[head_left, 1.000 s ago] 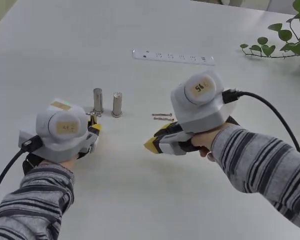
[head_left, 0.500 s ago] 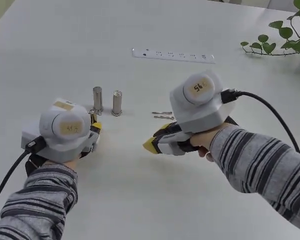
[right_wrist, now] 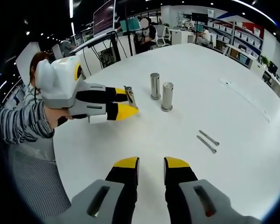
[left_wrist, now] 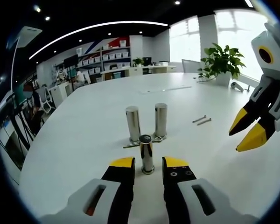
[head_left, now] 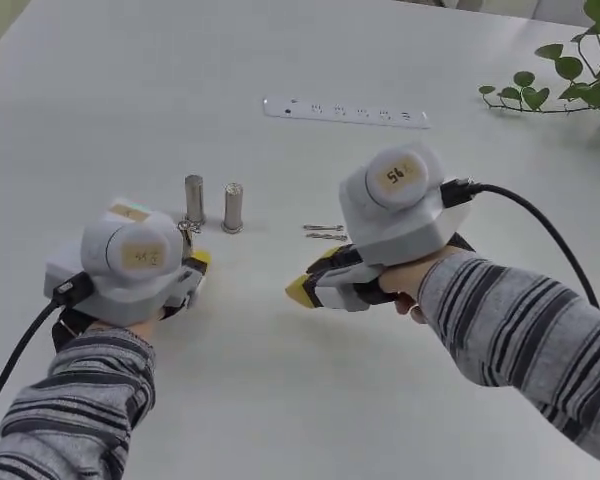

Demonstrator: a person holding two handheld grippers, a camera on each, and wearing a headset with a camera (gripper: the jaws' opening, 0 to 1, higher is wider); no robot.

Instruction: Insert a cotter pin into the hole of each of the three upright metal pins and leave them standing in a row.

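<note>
Two upright metal pins (head_left: 193,198) (head_left: 233,206) stand side by side on the white table. A third pin (left_wrist: 147,154) stands in front of them, between the yellow fingertips of my left gripper (left_wrist: 147,163), with a small gap on each side. That gripper is open. A thin cotter pin (left_wrist: 130,145) lies low behind the third pin; I cannot tell whether it passes through a hole. Two loose cotter pins (head_left: 325,233) lie to the right of the pins. My right gripper (head_left: 298,290) hovers near them, open and holding nothing.
A white power strip (head_left: 345,112) lies farther back on the table (head_left: 280,400). A leafy plant (head_left: 570,70) reaches in at the far right corner. Black cables trail from both grippers. Desks and chairs stand beyond the table's edge.
My left gripper has eased back slightly from the row of pins. The right gripper and the loose cotter pins stay where they were.
</note>
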